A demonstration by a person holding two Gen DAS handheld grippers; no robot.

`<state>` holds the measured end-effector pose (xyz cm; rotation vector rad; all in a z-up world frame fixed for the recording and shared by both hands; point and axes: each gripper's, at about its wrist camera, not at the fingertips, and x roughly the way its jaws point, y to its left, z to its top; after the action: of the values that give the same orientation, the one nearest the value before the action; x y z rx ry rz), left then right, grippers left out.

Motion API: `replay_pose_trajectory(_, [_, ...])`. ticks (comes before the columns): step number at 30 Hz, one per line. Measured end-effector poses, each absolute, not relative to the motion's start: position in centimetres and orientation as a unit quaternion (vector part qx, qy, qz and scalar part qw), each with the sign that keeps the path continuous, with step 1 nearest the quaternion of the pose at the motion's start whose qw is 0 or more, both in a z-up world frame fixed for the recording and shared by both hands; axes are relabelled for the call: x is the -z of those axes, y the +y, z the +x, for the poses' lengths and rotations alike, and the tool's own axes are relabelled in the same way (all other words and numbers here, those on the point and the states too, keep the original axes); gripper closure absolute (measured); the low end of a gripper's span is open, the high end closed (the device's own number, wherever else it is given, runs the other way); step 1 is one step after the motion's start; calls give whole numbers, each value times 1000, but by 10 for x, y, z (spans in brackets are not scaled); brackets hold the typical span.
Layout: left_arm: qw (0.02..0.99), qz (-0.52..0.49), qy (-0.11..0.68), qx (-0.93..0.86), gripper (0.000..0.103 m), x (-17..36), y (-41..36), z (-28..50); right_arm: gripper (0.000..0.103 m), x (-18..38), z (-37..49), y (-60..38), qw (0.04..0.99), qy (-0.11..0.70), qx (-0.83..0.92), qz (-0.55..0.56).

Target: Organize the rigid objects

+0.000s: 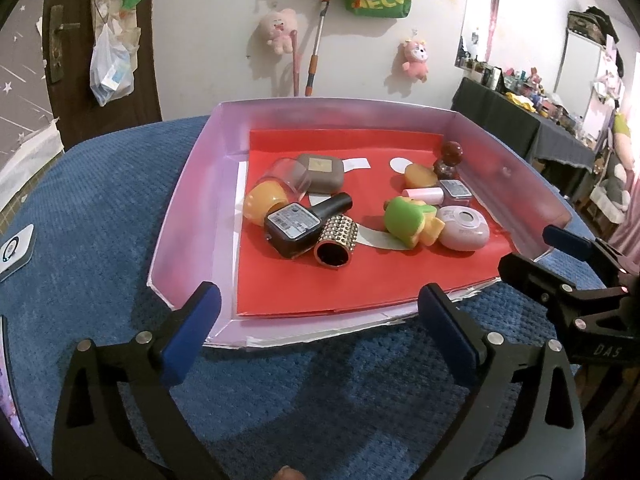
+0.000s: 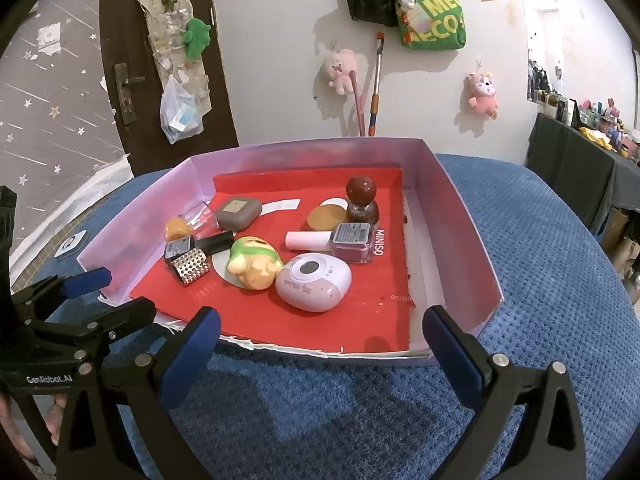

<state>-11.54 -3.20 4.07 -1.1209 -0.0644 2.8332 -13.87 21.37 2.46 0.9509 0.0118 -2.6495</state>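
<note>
A shallow pink box [image 1: 188,216] with a red liner lies on the blue cloth. In it are a black bottle [image 1: 300,226], a studded gold cylinder [image 1: 336,242], a green and yellow toy [image 1: 412,220], a pink oval case [image 2: 314,286], a pink polish bottle [image 2: 352,242], a brown round-capped bottle [image 2: 362,200] and a grey-brown square case [image 2: 238,212]. My left gripper [image 1: 320,308] hangs open over the box's near left edge with nothing between its fingers. My right gripper [image 2: 322,328] stands open at the near right edge, also without anything in it.
A blue textured cloth [image 2: 540,280] covers the surface all around the box. A small white device [image 1: 14,252] lies on it at the far left. Behind are a white wall with plush toys, a brown door, and a dark cluttered table [image 1: 520,128] at right.
</note>
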Motion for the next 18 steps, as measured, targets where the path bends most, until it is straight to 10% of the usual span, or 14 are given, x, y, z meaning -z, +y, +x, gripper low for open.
replay_pose_trajectory(18, [50,-364,-14,-930,0,-40,-31,-116,0,-24,-137,210,145,29,933,329])
